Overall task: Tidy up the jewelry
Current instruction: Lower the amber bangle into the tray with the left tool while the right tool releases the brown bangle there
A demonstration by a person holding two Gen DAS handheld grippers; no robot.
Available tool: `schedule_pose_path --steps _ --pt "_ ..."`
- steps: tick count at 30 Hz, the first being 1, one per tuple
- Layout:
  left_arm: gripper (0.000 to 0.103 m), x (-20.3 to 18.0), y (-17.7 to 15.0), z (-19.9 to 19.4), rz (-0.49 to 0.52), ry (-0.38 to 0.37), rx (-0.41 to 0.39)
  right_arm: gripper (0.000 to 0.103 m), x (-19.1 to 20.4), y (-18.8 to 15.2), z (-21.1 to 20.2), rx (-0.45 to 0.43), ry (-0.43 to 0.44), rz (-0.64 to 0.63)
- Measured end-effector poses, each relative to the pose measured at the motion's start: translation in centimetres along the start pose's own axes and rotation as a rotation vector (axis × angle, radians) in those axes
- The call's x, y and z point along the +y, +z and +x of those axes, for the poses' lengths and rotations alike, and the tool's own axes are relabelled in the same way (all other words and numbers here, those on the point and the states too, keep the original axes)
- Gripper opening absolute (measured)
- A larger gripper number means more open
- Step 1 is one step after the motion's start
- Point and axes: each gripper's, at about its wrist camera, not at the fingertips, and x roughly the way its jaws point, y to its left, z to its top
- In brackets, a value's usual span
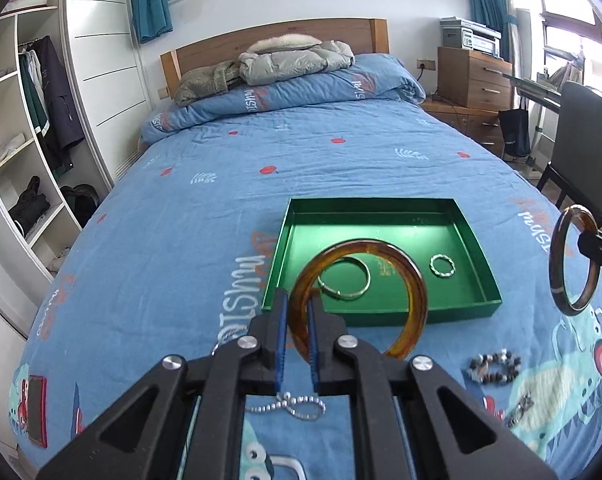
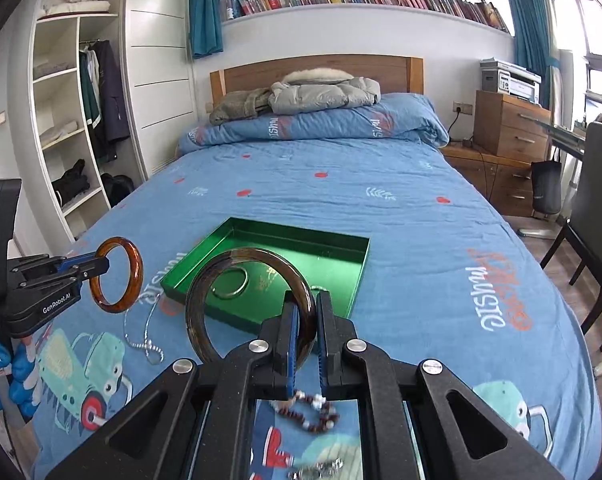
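Two bangles are in my grippers, one in each, both lifted above the blue bedspread [image 1: 341,168]. My left gripper [image 1: 297,312] is clenched on the amber bangle [image 1: 417,280]; its blue pads press the rim from both sides, and the part of the ring between them is hidden. This bangle stands on edge, its opening facing forward over the near wall of the green tray [image 1: 477,252]. My right gripper [image 2: 306,312] is closed on the dark brown bangle [image 2: 205,280] in the same way, the ring upright and leaning a little to the left, with its lower part cut off behind the black linkage. Inside the tray lie a large silver ring [image 1: 344,278] and a small twisted silver ring [image 1: 442,266], flat on the bottom; the large one is partly covered by the amber bangle. On the bedspread a silver chain [image 1: 301,404] is half hidden under my left gripper, and a beaded bracelet [image 1: 494,367] lies near the tray. Something small and dark [image 1: 519,412] lies below the beads, but I cannot make out what it is.
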Motion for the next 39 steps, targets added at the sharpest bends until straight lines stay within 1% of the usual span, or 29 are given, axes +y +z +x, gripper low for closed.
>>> schedule_pose_path --steps 4,9,14,17,21,24,26,29,32,33,35,37,39 --pt "0.008 -0.9 3.2 5.2 0.009 -0.001 0.020 0.009 -0.7 2.7 5.6 0.009 0.000 0.015" --pt "0.008 -2.4 5.6 12.0 0.028 -0.004 0.063 0.009 -1.9 4.1 13.0 0.048 -0.002 0.032" --pt "0.008 -3.6 6.1 18.1 0.009 -0.022 0.141 0.009 -2.9 4.2 19.5 0.123 0.004 0.053" --pt "0.008 -3.5 6.3 21.8 -0.027 -0.026 0.212 0.009 -3.3 3.8 22.6 0.181 0.011 0.073" --pt "0.008 -3.2 6.0 24.8 -0.055 0.003 0.290 0.009 -3.6 2.9 25.9 0.292 -0.013 0.075" --pt "0.008 -3.0 5.6 25.9 -0.062 0.007 0.321 0.008 -3.7 2.2 27.4 0.353 -0.041 0.050" --pt "0.009 -2.8 5.3 26.4 -0.067 0.010 0.338 0.008 -3.7 2.2 27.7 0.374 -0.049 0.042" --pt "0.009 -2.8 5.2 26.5 -0.059 0.010 0.337 0.009 -3.3 2.0 28.5 0.434 -0.060 0.007" --pt "0.011 -2.5 5.3 26.4 -0.064 -0.013 0.340 0.009 -3.0 2.1 28.6 0.456 -0.079 -0.021" --pt "0.011 -2.3 5.3 26.4 -0.080 -0.033 0.339 0.010 -3.1 2.2 28.8 0.461 -0.085 -0.014" --pt "0.011 -1.7 5.4 25.8 -0.107 -0.071 0.328 0.018 -3.3 2.3 28.4 0.458 -0.066 0.008" --pt "0.012 -1.3 5.7 24.6 -0.107 -0.077 0.301 0.022 -3.5 2.7 27.5 0.428 -0.040 0.030" --pt "0.018 -0.6 6.2 22.5 -0.105 -0.089 0.271 0.022 -3.7 3.2 25.5 0.392 -0.021 0.046"
